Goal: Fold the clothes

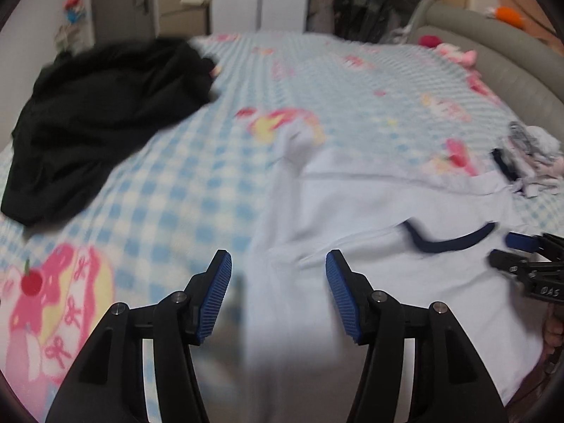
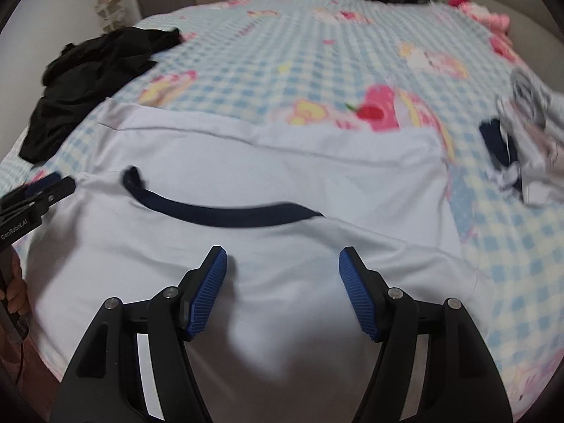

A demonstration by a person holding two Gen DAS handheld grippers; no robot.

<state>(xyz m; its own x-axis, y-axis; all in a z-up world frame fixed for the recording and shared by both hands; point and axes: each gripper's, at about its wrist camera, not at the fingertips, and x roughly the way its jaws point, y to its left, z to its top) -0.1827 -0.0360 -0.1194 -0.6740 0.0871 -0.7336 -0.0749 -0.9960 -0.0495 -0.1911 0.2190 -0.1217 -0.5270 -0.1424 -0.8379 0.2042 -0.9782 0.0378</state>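
Both grippers hover over the garment with nothing clamped: my left gripper (image 1: 278,292) stands released, its blue ribbed pads apart with only loose cloth below the gap, and my right gripper (image 2: 283,292) is equally released above the shirt's body.

Directly beneath and ahead of both lies the task's thing, a pale white cotton T-shirt with a navy-trimmed neckline (image 2: 246,176), spread flat on the blue-and-white checked bedspread with pink cartoon prints (image 2: 317,53). Its navy collar (image 2: 225,216) curves just ahead of my right gripper; from my left gripper the collar sits ahead and to the right, and a sleeve trails forward just ahead of it. Far off to the left of both grippers is a crumpled black garment (image 1: 102,120), and well to the right a small heap of grey, white and navy laundry (image 2: 525,141).

I judge the step to be taking hold of the shirt for its first fold. To do it well, I should lower each gripper onto an edge or shoulder seam rather than the middle of the panel, pinch both layers together, and match heights on both sides so the fold line runs straight. Lifting only slightly keeps the fabric from dragging wrinkles across the bedspread. The cloth near my left gripper is blurred, so its exact edge there I cannot place.
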